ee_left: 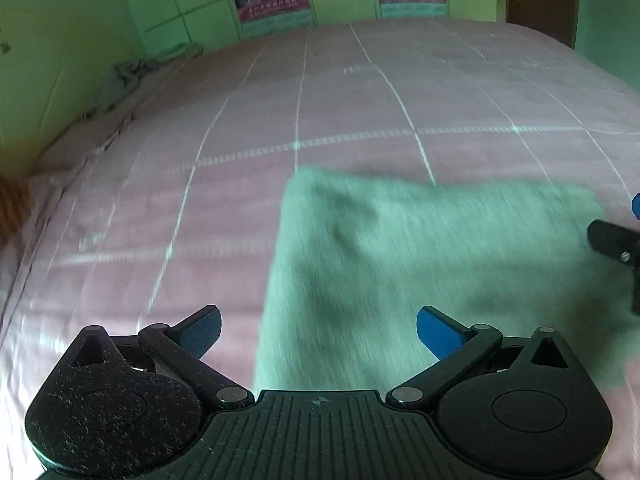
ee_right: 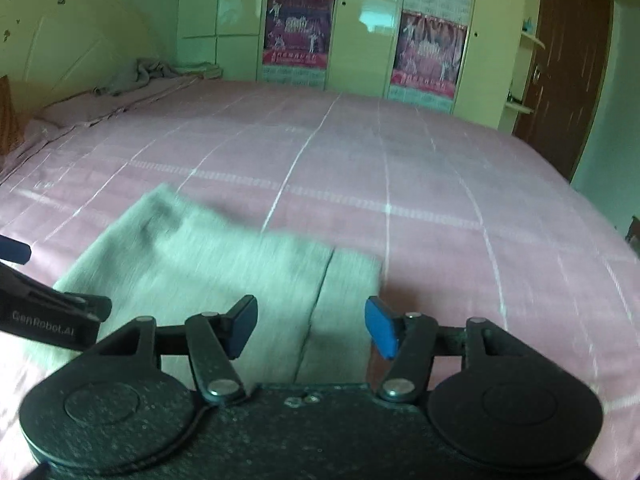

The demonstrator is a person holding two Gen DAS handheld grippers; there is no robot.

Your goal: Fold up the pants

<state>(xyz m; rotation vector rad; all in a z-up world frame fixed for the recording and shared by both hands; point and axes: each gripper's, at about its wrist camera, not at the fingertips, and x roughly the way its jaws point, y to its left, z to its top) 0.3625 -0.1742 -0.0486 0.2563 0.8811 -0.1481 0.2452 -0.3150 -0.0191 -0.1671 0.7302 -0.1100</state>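
Grey-green pants (ee_left: 420,256) lie folded flat in a rectangle on the pink bed (ee_left: 200,160). My left gripper (ee_left: 319,330) is open and empty, just above the near left edge of the pants. In the right wrist view the pants (ee_right: 224,264) show a lengthwise seam between the two legs. My right gripper (ee_right: 311,326) is open and empty above the near right part of the pants. The right gripper shows at the right edge of the left wrist view (ee_left: 616,248), and the left gripper shows at the left edge of the right wrist view (ee_right: 48,312).
The pink bed sheet (ee_right: 400,168) has white grid lines. A crumpled grey cloth (ee_right: 136,76) lies at the far left corner by the wall. Green wardrobes with posters (ee_right: 432,52) stand behind the bed, and a brown door (ee_right: 568,72) is at the far right.
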